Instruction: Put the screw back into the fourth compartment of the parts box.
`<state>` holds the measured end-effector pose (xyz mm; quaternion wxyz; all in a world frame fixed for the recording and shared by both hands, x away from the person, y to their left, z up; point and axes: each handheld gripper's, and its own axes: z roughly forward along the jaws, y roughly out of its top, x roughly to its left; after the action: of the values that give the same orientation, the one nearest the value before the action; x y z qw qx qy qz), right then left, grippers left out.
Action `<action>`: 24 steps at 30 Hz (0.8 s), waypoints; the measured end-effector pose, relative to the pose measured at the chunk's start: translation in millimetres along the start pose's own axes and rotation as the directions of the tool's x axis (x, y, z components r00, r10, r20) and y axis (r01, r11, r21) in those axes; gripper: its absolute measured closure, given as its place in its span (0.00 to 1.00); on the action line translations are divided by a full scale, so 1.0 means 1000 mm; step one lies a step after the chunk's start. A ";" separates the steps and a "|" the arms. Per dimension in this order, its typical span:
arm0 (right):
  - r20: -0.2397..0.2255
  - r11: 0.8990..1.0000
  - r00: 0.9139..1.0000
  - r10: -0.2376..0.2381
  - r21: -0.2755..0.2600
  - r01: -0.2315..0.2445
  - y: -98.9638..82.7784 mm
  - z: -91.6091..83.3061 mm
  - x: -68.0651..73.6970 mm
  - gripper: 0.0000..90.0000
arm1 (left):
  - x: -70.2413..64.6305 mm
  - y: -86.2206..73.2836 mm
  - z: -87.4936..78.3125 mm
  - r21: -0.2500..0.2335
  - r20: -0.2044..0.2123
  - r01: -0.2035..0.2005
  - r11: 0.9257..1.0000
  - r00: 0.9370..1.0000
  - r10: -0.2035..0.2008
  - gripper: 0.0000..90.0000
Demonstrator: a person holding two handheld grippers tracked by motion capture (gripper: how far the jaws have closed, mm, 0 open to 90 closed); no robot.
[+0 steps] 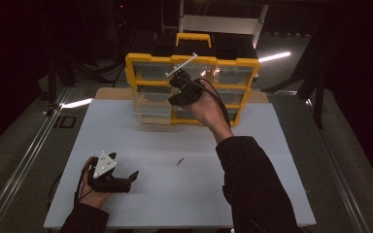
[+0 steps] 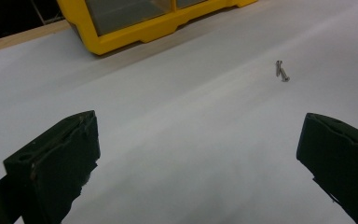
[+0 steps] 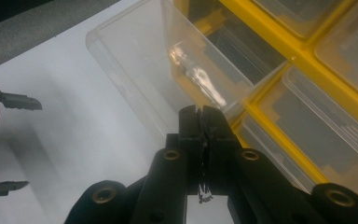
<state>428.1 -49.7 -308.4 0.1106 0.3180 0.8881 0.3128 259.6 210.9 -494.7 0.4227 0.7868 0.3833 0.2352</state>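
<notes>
1. Across the frame's middle in the high view: white bench (image 1: 175,194).
2. Top centre: yellow organizer (image 1: 192,87) with clear drawers; one drawer (image 3: 140,70) pulled out, in the right gripper view.
3. Right claw (image 1: 178,80) up at the organizer's front, clenched; whether it pinches the drawer edge, cannot tell.
4. Lower left: left claw (image 1: 128,180) low over the bench, released, nothing between its jaws.
5. Centre: screws (image 2: 282,72) loose on the bench, apart from both claws.

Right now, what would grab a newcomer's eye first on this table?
The yellow drawer organizer at the table's far edge, where the right gripper, jaws shut, is at a clear drawer pulled partway out. Then the small screws lying loose on the white table, ahead of the open left gripper.
</notes>
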 end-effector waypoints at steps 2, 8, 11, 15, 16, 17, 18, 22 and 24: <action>0.003 1.000 1.000 -0.003 0.002 0.003 0.001 0.002 0.002 0.97 | 0.000 0.000 0.000 0.000 -0.001 0.001 1.000 1.000 -0.001 0.00; 0.005 1.000 1.000 -0.019 0.008 0.019 0.004 0.008 0.008 0.97 | 0.000 0.000 0.000 0.000 -0.001 0.000 1.000 1.000 0.000 0.00; 0.011 1.000 1.000 -0.023 0.008 0.023 0.005 0.010 0.009 0.97 | 0.001 0.000 0.000 0.000 -0.002 0.000 1.000 1.000 0.000 0.00; 0.018 1.000 1.000 -0.017 0.002 0.017 0.005 0.011 0.010 0.97 | 0.001 0.000 0.000 0.000 -0.002 0.003 1.000 1.000 -0.003 0.00; 0.021 1.000 1.000 -0.014 0.001 0.013 0.005 0.011 0.010 0.97 | 0.001 0.000 0.000 0.000 -0.002 0.001 1.000 1.000 -0.001 0.00; 0.021 1.000 1.000 -0.012 0.001 0.012 0.005 0.011 0.010 0.97 | 0.000 0.000 0.000 0.001 -0.001 0.000 1.000 1.000 0.000 0.00; 0.021 1.000 1.000 -0.012 0.001 0.012 0.005 0.011 0.009 0.97 | 0.000 0.000 0.000 0.001 -0.001 -0.001 1.000 1.000 0.001 0.00; 0.020 1.000 1.000 -0.013 0.001 0.013 0.003 0.013 0.009 0.97 | 0.001 0.000 0.000 -0.002 -0.002 0.004 1.000 1.000 -0.004 0.00; 0.020 1.000 1.000 -0.007 -0.004 0.007 0.002 0.014 0.008 0.94 | 0.001 0.000 0.000 -0.001 -0.001 0.005 1.000 1.000 -0.005 0.00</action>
<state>428.2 -36.3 -317.5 0.1211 0.3175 0.8876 0.3111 260.0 212.1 -494.7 0.4234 0.7855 0.3853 0.2349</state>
